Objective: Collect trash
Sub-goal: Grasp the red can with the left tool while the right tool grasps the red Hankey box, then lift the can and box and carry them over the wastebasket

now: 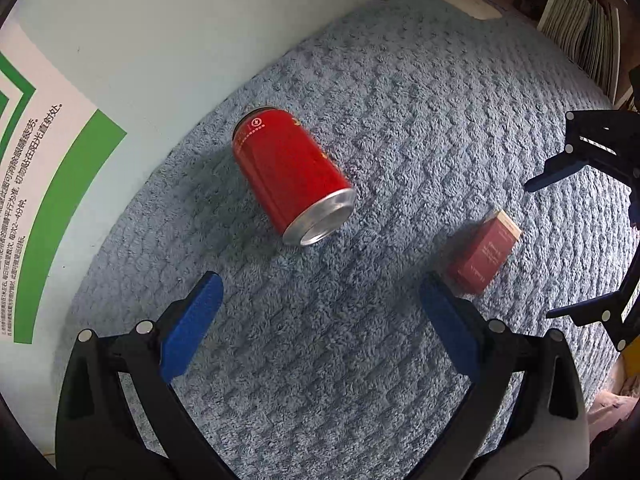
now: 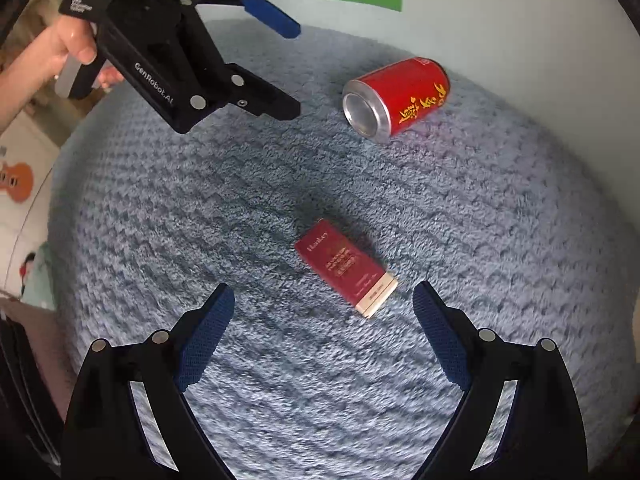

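Ahead of the gaping left tool (image 1: 318, 316) lies the red can (image 1: 290, 176); the box (image 2: 346, 266) lies before the gaping right tool (image 2: 324, 332).

A home room: fluffy blue blanket (image 1: 400, 120), shelved books (image 1: 580, 28), and cartoon guitar sticker (image 2: 16, 182) on white furniture.

A blue textured cloth (image 2: 480, 240) carries a tipped red can (image 2: 396, 96) and a red box (image 2: 344, 268).
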